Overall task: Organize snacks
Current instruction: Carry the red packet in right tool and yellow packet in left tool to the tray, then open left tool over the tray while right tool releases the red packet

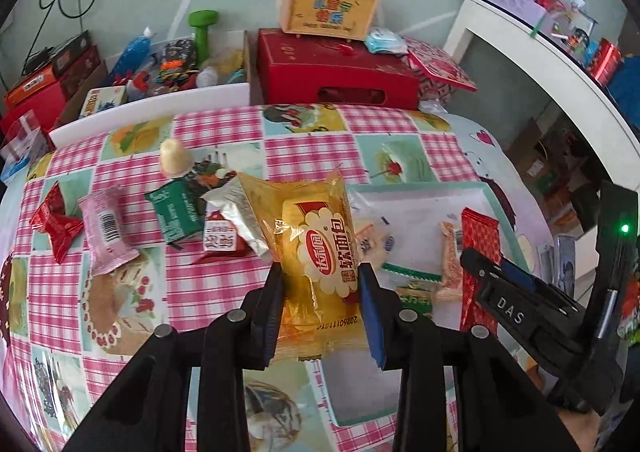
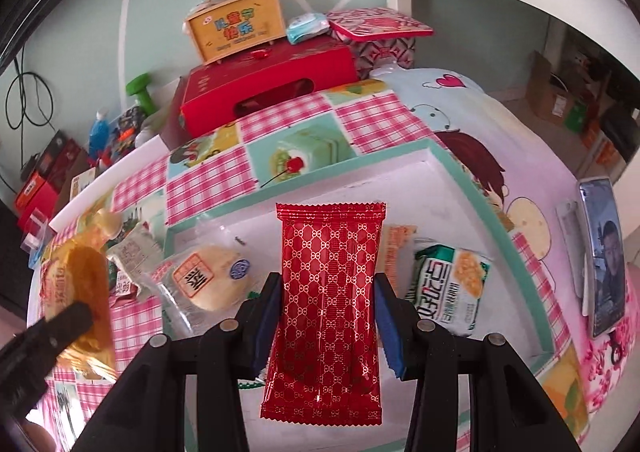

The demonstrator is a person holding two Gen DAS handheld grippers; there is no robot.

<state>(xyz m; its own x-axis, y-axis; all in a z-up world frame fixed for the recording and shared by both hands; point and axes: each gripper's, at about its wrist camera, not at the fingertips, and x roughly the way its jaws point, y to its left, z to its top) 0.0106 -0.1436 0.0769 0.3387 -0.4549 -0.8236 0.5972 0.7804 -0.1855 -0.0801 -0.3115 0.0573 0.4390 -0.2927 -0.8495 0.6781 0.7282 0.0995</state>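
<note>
Pinching a red patterned foil packet (image 2: 330, 312), the right gripper (image 2: 326, 316) is hanging directly over the white teal-rimmed tray (image 2: 472, 188); the left gripper (image 1: 320, 300), clamping a yellow bread packet (image 1: 316, 248), is hanging beside it.

Bun (image 2: 212, 276) in tray (image 2: 472, 188); wafer pack (image 2: 452, 288) right of it.

The yellow bread packet (image 1: 320, 252) hides part of the tray (image 1: 420, 192) behind it, and its lower end slips out of sight between the fingers. In the right wrist view the red packet (image 2: 328, 308) covers the tray's middle, an orange wrapper (image 2: 396, 248) peeks out half-hidden, and the left gripper (image 2: 48, 336) is cut off at the frame edge.
</note>
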